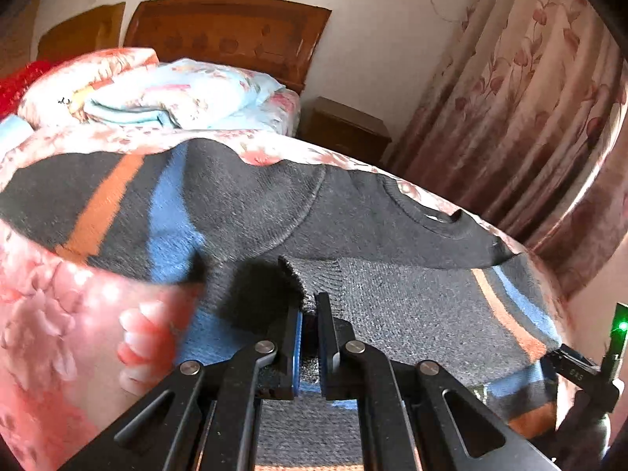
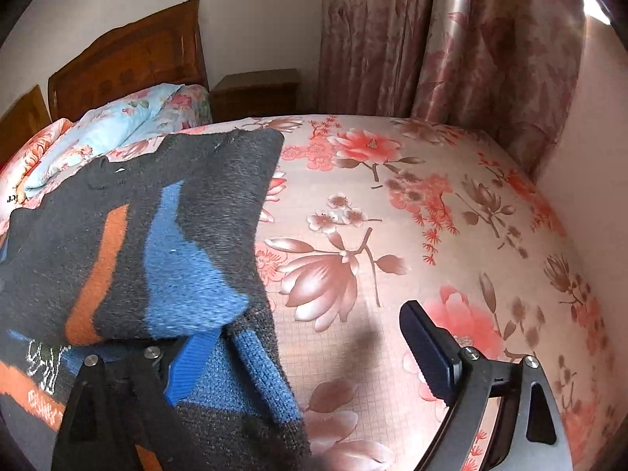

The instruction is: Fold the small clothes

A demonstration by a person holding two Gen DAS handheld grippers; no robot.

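Observation:
A small dark grey knit sweater [image 1: 353,227] with orange and blue stripes lies on the floral bedsheet [image 1: 51,314]. My left gripper [image 1: 310,314] is shut on the ribbed cuff [image 1: 314,274] of one sleeve, held over the sweater's body. In the right wrist view the sweater [image 2: 137,243] is at the left, a sleeve folded across it. My right gripper [image 2: 298,337] is open wide. Its right finger [image 2: 428,349] is over bare sheet; its left finger is hidden under the sweater's edge. The right gripper's body shows at the left wrist view's right edge [image 1: 581,369].
The bed [image 2: 431,216] has a pink floral sheet. Folded quilts and pillows [image 1: 157,90] lie by the wooden headboard [image 1: 235,31]. A wooden nightstand [image 2: 255,90] stands beyond the bed. Floral curtains [image 2: 451,39] hang along the far side.

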